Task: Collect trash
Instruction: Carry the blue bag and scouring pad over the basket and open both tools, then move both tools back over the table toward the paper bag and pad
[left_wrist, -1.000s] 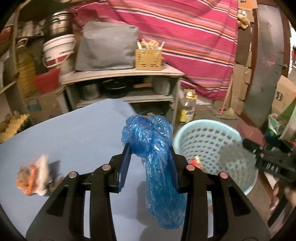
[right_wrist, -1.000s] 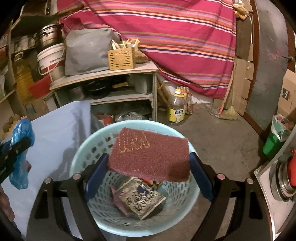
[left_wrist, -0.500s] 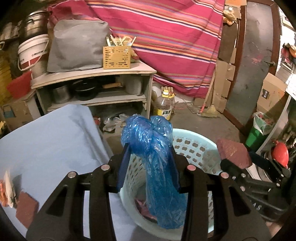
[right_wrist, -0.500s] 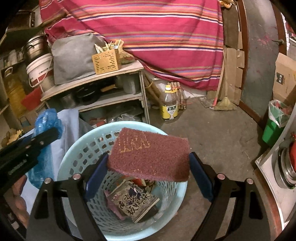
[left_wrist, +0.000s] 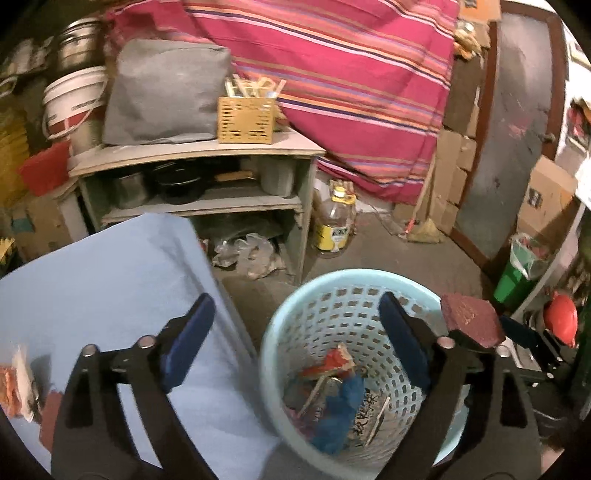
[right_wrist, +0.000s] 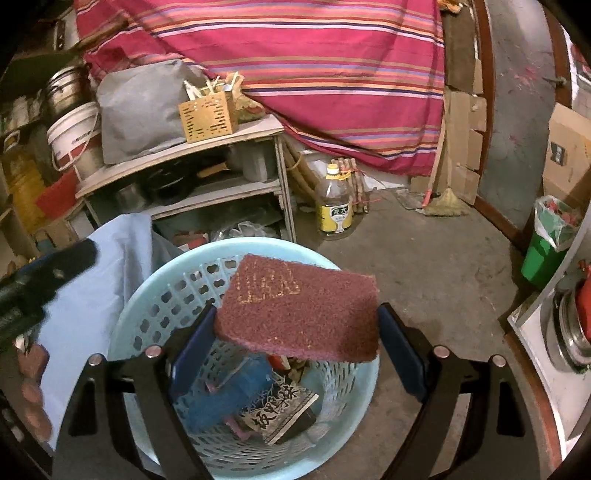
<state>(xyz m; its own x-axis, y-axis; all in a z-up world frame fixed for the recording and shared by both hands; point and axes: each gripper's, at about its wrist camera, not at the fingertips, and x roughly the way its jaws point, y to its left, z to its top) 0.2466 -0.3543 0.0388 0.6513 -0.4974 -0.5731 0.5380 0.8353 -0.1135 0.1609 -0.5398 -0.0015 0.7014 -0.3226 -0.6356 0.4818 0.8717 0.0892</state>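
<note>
Left gripper (left_wrist: 295, 343), jaws spread and holding nothing, hangs over the pale blue basket (left_wrist: 284, 314); the blue bag (left_wrist: 340, 413) lies inside, partly hidden among wrappers. Right gripper (right_wrist: 295, 347) pinches the maroon scouring pad (right_wrist: 301, 310) above the basket, the pad masking the litter below.

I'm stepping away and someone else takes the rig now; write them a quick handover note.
Left hand-held gripper: open, empty, over the pale blue perforated plastic basket. Right hand-held gripper: shut on the maroon rectangular scouring pad, above the basket.
Done: crumpled blue plastic bag and printed wrapper lie in the basket.
Left: release the pad; fetch the orange-white wrapper from the blue-covered table.
</note>
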